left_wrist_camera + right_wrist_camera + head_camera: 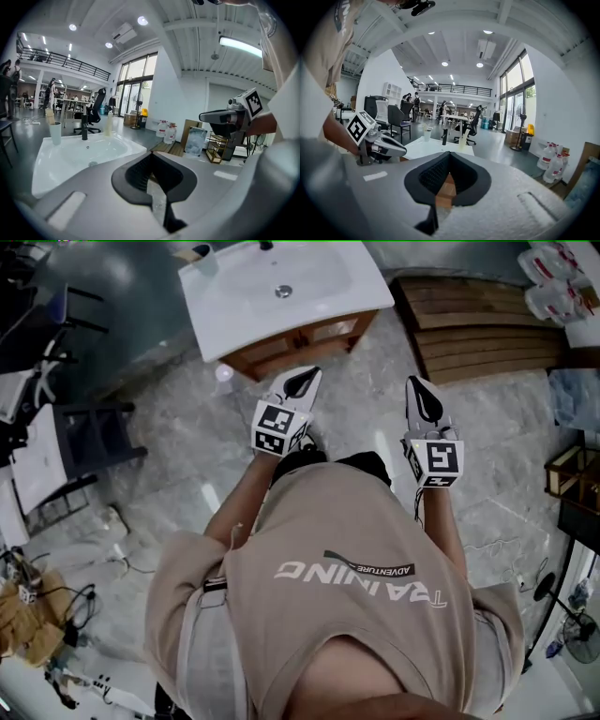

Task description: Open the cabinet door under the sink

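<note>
The white sink (214, 322) sits on a wooden cabinet (302, 339) at the top of the head view; its doors look closed, seen steeply from above. My left gripper (298, 383) is held above the floor just short of the cabinet front, jaws shut on nothing. To its right, level with it, my right gripper (424, 402) is also shut and empty. In the left gripper view the shut left gripper (151, 157) points over the sink basin (70, 157), with the right gripper (224, 117) alongside. The right gripper view shows the right gripper (449, 158) shut and the left gripper (386, 147) at the left.
A wooden pallet (478, 326) lies right of the cabinet, with water jugs (559, 287) behind it. A small bottle (223, 376) stands on the floor by the cabinet's left corner. Office chairs (89, 437) are at the left and a wooden crate (570, 471) at the right.
</note>
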Motion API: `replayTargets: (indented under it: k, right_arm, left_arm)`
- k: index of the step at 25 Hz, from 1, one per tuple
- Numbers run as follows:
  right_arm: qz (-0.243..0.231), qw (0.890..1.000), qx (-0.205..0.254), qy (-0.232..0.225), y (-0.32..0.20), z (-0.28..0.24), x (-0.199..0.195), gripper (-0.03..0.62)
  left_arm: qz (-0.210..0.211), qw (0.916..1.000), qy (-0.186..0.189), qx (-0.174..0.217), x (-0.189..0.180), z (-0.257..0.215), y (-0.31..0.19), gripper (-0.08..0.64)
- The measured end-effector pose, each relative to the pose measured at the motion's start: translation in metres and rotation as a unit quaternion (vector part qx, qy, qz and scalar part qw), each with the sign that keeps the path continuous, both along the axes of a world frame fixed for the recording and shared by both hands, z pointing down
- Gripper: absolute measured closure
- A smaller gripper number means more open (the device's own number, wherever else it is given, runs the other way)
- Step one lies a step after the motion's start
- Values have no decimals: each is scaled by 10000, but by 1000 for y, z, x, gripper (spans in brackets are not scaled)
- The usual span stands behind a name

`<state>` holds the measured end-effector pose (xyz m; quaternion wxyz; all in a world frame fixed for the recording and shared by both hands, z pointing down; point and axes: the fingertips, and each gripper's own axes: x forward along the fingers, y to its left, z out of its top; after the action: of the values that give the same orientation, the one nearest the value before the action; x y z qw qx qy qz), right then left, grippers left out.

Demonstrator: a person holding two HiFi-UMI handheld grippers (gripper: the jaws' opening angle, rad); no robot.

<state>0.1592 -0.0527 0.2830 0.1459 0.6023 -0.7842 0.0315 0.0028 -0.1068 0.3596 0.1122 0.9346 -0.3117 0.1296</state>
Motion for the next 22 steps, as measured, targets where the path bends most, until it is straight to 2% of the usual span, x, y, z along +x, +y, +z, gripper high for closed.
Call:
replayTargets:
  k: [7,10,15,22]
  right_arm:
    - [-637,9978,-89,-149,-32,5,-21,591]
    - [-970,9951,-34,-206,-52,6,-21,591]
    - [-1649,9860,-199,-156,-70,17,-3,591]
    - [-2617,9637,-523,-41,-100,57,8,591]
  left_arm:
    - [-526,9983,-155,-222,-18,11,-16,543]
    - [-896,9952,-283,-290,-25,14,-27,543]
    - [-1649,9850,-209,-459,-20,6,-23,543]
    - [-2475,9668,-311,-560,-9,4,-21,543]
